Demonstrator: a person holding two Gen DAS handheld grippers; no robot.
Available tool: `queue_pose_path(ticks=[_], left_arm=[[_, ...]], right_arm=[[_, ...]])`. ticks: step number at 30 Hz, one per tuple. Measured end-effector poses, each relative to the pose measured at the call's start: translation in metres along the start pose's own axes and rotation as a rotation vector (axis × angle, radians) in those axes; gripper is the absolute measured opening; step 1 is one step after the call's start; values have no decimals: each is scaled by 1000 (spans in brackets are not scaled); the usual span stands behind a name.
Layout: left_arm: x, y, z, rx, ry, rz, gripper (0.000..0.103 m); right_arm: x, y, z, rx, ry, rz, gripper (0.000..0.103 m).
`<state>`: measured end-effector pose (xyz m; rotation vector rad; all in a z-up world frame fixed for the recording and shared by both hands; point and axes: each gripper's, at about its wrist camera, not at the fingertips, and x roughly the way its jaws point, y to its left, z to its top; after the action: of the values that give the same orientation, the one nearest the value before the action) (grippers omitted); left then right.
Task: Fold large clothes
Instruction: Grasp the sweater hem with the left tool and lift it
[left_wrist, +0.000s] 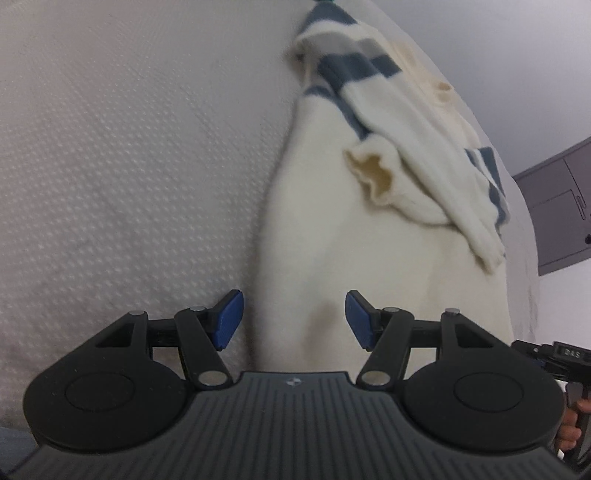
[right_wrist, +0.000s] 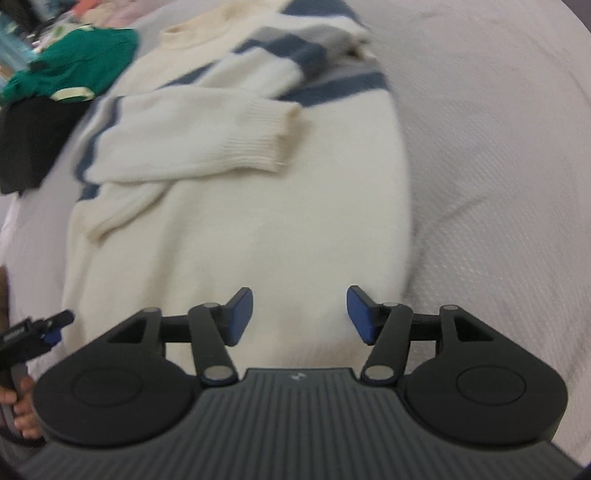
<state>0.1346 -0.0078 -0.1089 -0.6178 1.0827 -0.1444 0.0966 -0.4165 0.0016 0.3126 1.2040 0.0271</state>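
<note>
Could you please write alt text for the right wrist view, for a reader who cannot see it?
A cream sweater with blue stripes lies on a white textured bedcover, both sleeves folded across its body. The right gripper hovers over its lower part, jaws open and empty. Green and black clothes are piled upper left.

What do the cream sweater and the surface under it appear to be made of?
The sweater looks like a soft, fuzzy knit, probably wool or acrylic: its cuff shows ribbing. The grey surface looks like a quilted or embossed fabric cover, matte, with a regular dimpled pattern; which fibre, I cannot tell.
</note>
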Motion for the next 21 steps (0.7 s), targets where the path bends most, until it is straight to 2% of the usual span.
queue_pose_path(ticks=[5,6,8,11,15,21], left_arm=[[7,1,-5,-18,27,-21,67],[6,2,-6,-21,25,-24,67],[5,4,-8,-33,25,-35,67],[6,5,-12,-41,45,-63,67],[9,1,-18,-29,58,-82,70],[15,-6,-31,21,125,-105,70]], right_arm=[[3,-2,1,14,18,-81,59],[2,-1,1,12,17,-117,66],[0,-1,4,16,22,-154,72],[3,-11,8,54,44,-146,73],[20,-7,10,48,121,-89,73],[37,-2,14,32,189,-111,73]])
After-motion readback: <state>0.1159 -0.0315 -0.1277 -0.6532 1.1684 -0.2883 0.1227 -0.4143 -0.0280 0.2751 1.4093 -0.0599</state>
